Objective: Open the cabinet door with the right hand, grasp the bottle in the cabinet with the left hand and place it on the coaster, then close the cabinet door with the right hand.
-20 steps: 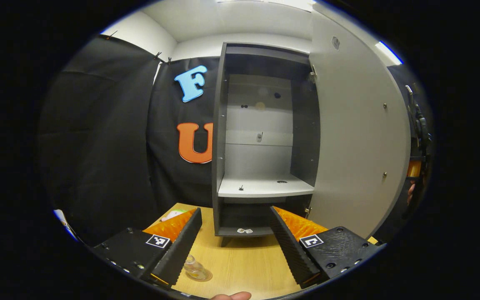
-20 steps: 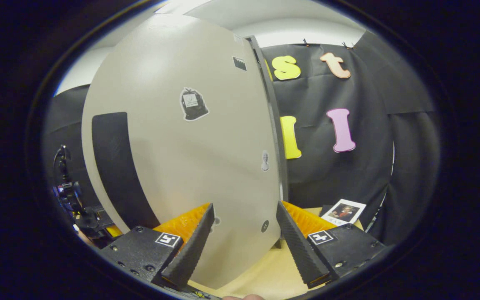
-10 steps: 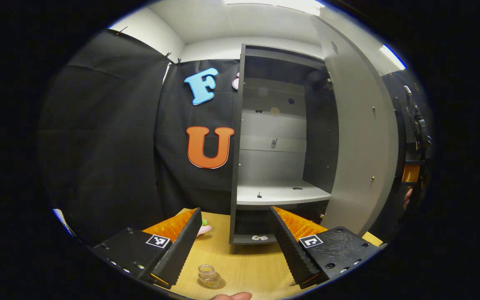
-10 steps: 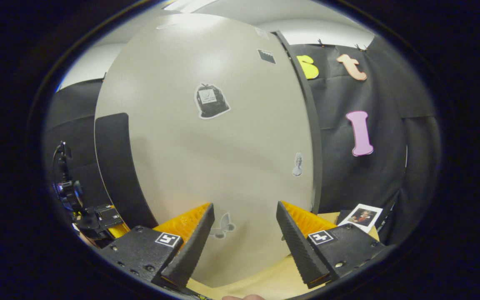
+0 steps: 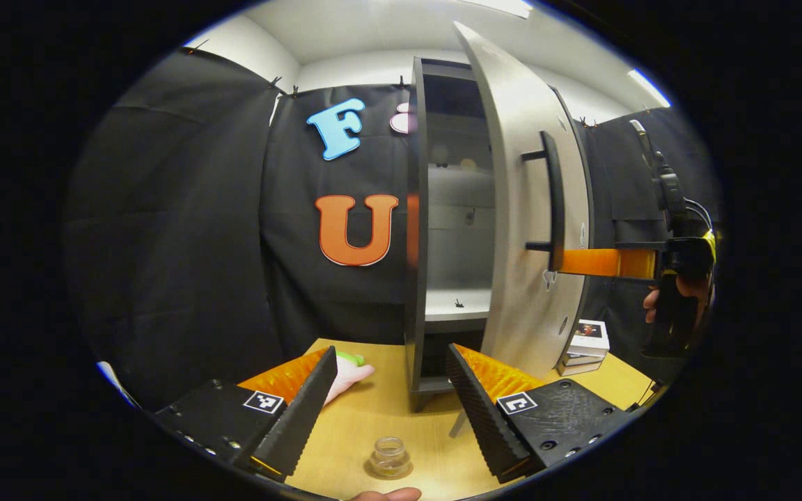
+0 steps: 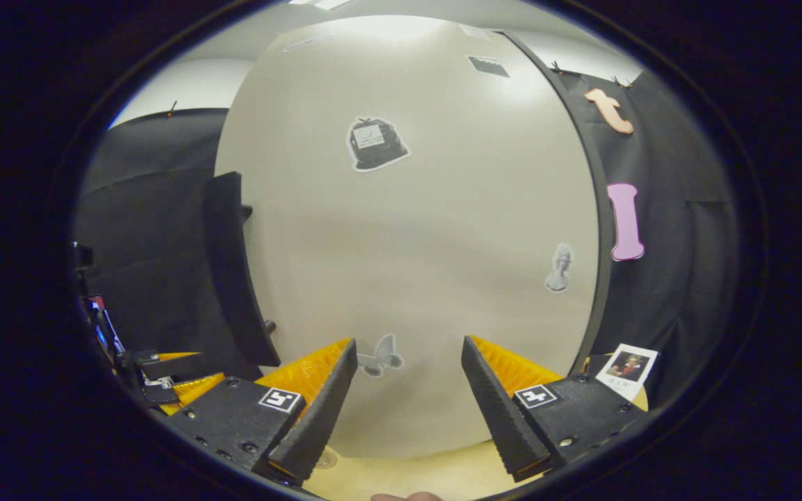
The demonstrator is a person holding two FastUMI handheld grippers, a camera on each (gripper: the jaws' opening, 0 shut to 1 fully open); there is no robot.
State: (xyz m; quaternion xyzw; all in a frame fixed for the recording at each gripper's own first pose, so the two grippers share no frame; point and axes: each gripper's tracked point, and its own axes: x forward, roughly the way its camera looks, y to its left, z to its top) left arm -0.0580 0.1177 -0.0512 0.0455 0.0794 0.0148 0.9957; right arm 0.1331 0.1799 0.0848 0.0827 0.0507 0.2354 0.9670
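left gripper view — bottle (image 5: 388, 457) on table between spread jaws | right gripper (image 6: 408, 379) jaws apart — facing cabinet door (image 6: 443, 229)

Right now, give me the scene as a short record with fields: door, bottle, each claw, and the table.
door: cabinet door partly open, dark handle on its front
bottle: small clear bottle upright on the wooden table, outside the cabinet
coaster: cannot tell
left claw: open, above the bottle, holding nothing
right claw: open, facing the door front, holding nothing
other: stacked small boxes right of the cabinet
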